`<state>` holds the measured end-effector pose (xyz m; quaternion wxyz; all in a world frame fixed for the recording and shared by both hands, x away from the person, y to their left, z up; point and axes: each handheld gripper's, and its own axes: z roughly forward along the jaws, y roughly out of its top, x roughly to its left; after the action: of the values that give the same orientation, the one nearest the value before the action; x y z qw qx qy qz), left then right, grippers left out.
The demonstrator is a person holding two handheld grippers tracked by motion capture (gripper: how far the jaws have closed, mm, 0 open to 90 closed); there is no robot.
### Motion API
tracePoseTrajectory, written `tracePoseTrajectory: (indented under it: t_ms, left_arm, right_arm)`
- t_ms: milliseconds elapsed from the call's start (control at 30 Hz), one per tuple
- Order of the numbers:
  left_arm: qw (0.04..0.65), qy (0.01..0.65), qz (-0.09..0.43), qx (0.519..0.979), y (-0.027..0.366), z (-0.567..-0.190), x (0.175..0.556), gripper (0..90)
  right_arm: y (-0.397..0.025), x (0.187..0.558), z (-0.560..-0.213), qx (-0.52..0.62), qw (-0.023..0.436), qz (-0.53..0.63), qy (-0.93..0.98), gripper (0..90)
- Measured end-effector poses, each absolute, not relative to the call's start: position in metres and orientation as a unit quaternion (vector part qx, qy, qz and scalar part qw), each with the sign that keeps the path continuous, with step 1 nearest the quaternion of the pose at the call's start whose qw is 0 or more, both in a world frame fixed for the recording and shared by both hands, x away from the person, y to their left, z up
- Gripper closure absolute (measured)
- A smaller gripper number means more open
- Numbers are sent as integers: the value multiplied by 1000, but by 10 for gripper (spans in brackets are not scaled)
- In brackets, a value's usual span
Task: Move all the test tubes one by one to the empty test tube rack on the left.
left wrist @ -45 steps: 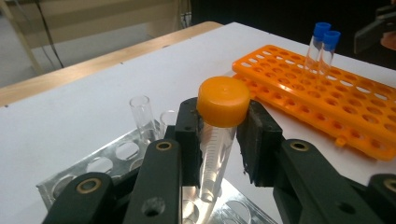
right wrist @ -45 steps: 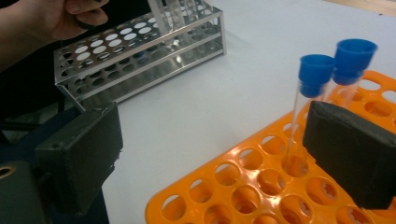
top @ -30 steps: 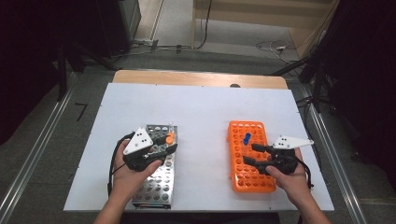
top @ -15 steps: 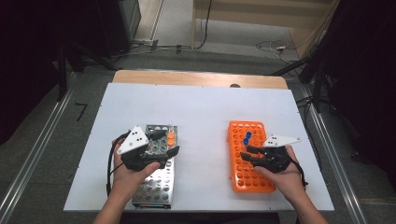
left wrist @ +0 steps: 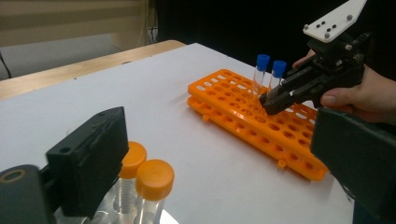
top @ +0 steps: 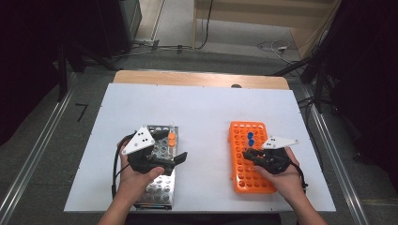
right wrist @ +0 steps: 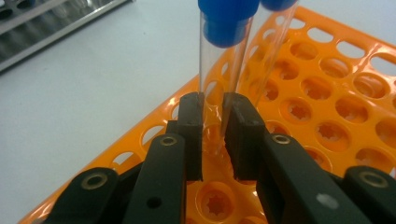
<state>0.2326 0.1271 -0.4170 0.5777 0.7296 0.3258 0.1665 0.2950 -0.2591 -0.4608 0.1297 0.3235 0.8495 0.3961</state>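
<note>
Right claw (right wrist: pixel 214 135) clamps a blue-capped tube (right wrist: pixel 219 70) — left claw (left wrist: pixel 219 163) gapes wide, empty.

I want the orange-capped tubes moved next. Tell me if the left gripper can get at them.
Probably yes. The left gripper is open over the metal rack, the orange-capped tubes stand just beside one of its jaws, and nothing lies between them.

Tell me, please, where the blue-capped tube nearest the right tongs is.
The near blue-capped tube stands in the orange rack on the table's right, between the right tongs, beside a second blue-capped tube.
</note>
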Motion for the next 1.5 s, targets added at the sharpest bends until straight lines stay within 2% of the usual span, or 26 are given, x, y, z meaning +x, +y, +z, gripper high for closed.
tracePoseTrajectory:
  t_ms: [467,1100,1500]
  left_arm:
    - [577,316,159,736,111,-416,230,0]
    - [582,295,126,747,89,-418,226,0]
    - [591,273,101,752,77,-419,224,140]
  right_arm:
    - [-265,279,-438,307,136,448,829,751]
    - [-232,258,-433,256,100,467,841,751]
    - [-213,250,-436,229,80,470,848,751]
